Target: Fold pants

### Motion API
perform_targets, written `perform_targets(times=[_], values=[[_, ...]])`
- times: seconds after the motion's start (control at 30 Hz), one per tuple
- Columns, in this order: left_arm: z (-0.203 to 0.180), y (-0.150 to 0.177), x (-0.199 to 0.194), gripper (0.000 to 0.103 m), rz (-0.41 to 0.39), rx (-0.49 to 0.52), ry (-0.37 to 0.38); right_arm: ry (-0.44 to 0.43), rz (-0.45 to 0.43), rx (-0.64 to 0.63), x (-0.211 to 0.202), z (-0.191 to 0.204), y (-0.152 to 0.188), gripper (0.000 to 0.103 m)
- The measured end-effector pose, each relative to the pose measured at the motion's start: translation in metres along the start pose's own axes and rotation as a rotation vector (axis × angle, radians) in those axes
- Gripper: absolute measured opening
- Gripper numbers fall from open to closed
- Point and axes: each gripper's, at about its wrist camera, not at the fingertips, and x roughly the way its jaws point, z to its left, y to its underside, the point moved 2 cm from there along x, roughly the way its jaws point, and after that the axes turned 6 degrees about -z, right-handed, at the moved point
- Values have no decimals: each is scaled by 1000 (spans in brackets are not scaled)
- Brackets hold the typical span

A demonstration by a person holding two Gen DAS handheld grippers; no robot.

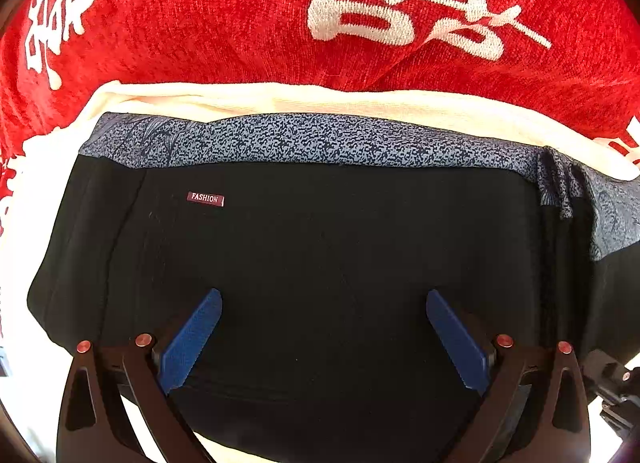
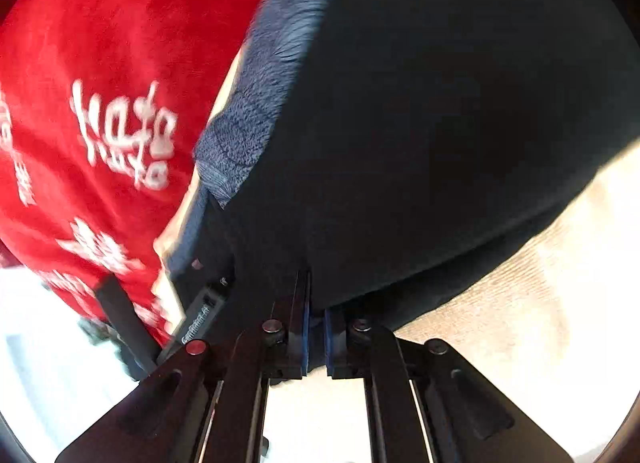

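While the black pants (image 1: pixel 320 255) lie folded on the cream cloth (image 1: pixel 280 101), we hold our left gripper (image 1: pixel 324 339) wide open above them and our right gripper (image 2: pixel 316 337) pinched on their edge, likely to carry the fold

Left wrist view: sharp, evenly lit; the "FASHION" label (image 1: pixel 205 198) reads clearly. Black pants (image 1: pixel 320 263) show almost no detail. Cream cloth (image 1: pixel 360 103) near overexposure at lower left. Strong fisheye bending, dark vignette in corners. Right wrist view: motion blur throughout, red cloth (image 2: pixel 100 83) lettering smeared; blown-out white at lower left and bottom centre.
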Motion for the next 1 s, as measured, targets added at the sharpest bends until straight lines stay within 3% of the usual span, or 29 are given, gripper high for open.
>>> perform_targets(times=[0.1,0.23,0.4,0.5,0.63,0.73,0.9,0.97,1.0], values=[[-1,0,-1,103,-4,14,1,38,49,-69,-7,9,5,16],[-6,-6,-10,103,20,36,-35,138,110,-260,-21,30,19,33],[-27,-12,-32,103,-13,102,26,194,44,-384,-53,32,9,33],[-44,-13,-42,103,-28,134,62,119,64,-327,-52,28,1,33],[-54,0,-37,103,9,132,13,-9,107,-155,-32,14,0,33],[-50,12,-32,103,43,95,17,-99,100,-8,-10,1,5,33],[-52,17,-32,103,35,102,20,-153,54,120,12,-10,6,33],[-51,19,-29,103,40,99,27,-148,39,116,9,-8,4,33],[-51,19,-29,103,43,96,29,-139,25,83,5,-1,2,27]])
